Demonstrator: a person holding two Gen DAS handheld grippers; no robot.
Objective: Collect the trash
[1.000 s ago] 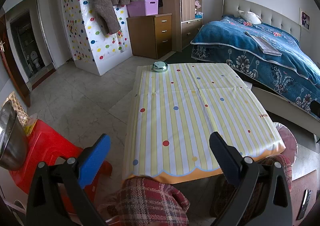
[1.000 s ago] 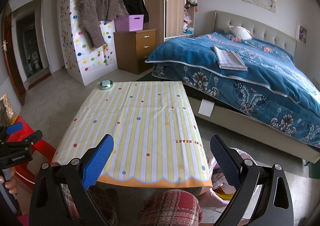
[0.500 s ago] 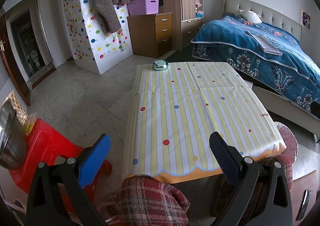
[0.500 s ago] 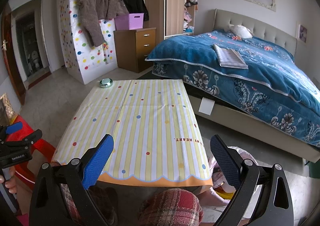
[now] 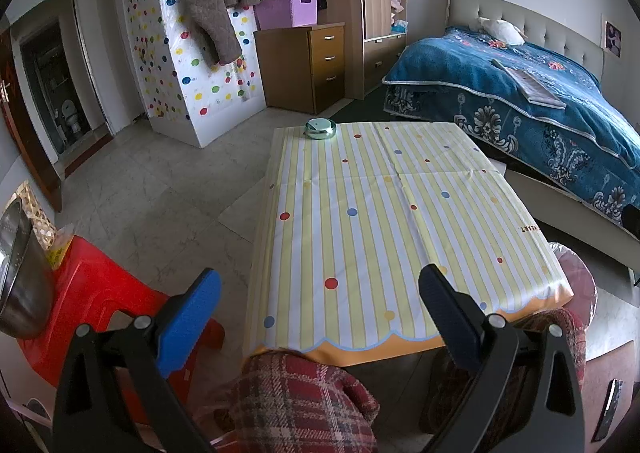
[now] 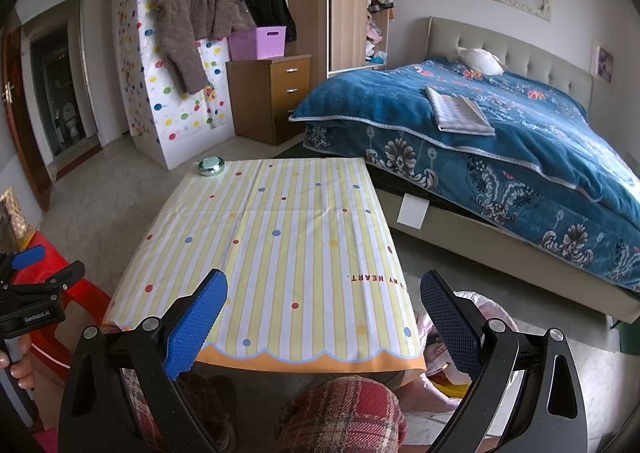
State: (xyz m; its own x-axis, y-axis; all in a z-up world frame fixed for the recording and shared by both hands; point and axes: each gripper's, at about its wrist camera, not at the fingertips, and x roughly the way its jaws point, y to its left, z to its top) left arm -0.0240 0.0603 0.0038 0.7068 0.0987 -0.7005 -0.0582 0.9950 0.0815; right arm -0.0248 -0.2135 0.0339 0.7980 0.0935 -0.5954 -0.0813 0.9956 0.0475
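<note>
A low table with a yellow striped, dotted cloth (image 5: 392,221) (image 6: 280,245) stands in front of me. A small round metal tin (image 5: 320,129) (image 6: 211,166) sits at its far left corner. A bin lined with a pink bag (image 5: 578,281) (image 6: 484,313) stands on the floor at the table's near right corner, with wrappers inside. My left gripper (image 5: 320,309) is open and empty, held before the table's near edge. My right gripper (image 6: 324,317) is open and empty over the near edge. The left gripper also shows at the left edge of the right wrist view (image 6: 36,281).
A red plastic stool (image 5: 92,301) with a steel bowl (image 5: 20,277) stands left of the table. A bed with a blue blanket (image 6: 520,141) fills the right side. A wooden drawer unit (image 5: 308,65) and a dotted wardrobe (image 5: 192,65) stand behind. My plaid knees (image 5: 300,401) are below.
Both views have shifted slightly, with the table now a little lower in frame. Both grippers stay open and empty.
</note>
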